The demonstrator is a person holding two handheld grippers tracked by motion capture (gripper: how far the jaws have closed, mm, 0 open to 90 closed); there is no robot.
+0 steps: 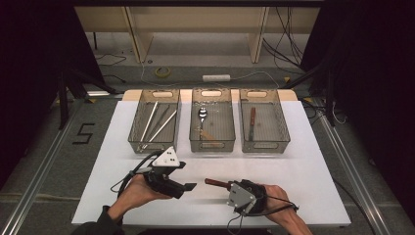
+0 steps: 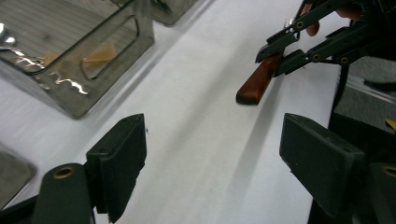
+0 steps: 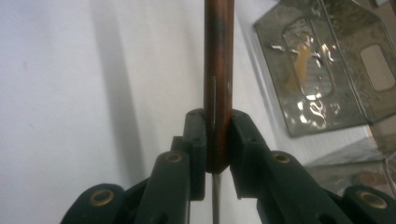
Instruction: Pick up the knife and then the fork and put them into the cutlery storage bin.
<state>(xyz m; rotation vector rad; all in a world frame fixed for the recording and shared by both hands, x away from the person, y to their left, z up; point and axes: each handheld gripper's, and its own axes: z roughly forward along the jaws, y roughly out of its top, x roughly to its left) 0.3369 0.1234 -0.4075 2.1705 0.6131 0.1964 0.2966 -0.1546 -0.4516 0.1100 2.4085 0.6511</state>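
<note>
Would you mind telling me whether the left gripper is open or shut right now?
Open. In its own view the left gripper has its jaws standing wide apart over the bare white table, with nothing between them.

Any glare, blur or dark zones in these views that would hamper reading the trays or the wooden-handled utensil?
High view: table evenly lit, surroundings black, trays legible. Left gripper view: glare streaks on the clear tray wall, near jaws soft, wooden handle fairly sharp. Right gripper view: handle close and slightly soft, bright reflections on the tray, long shadow on the table.
</note>
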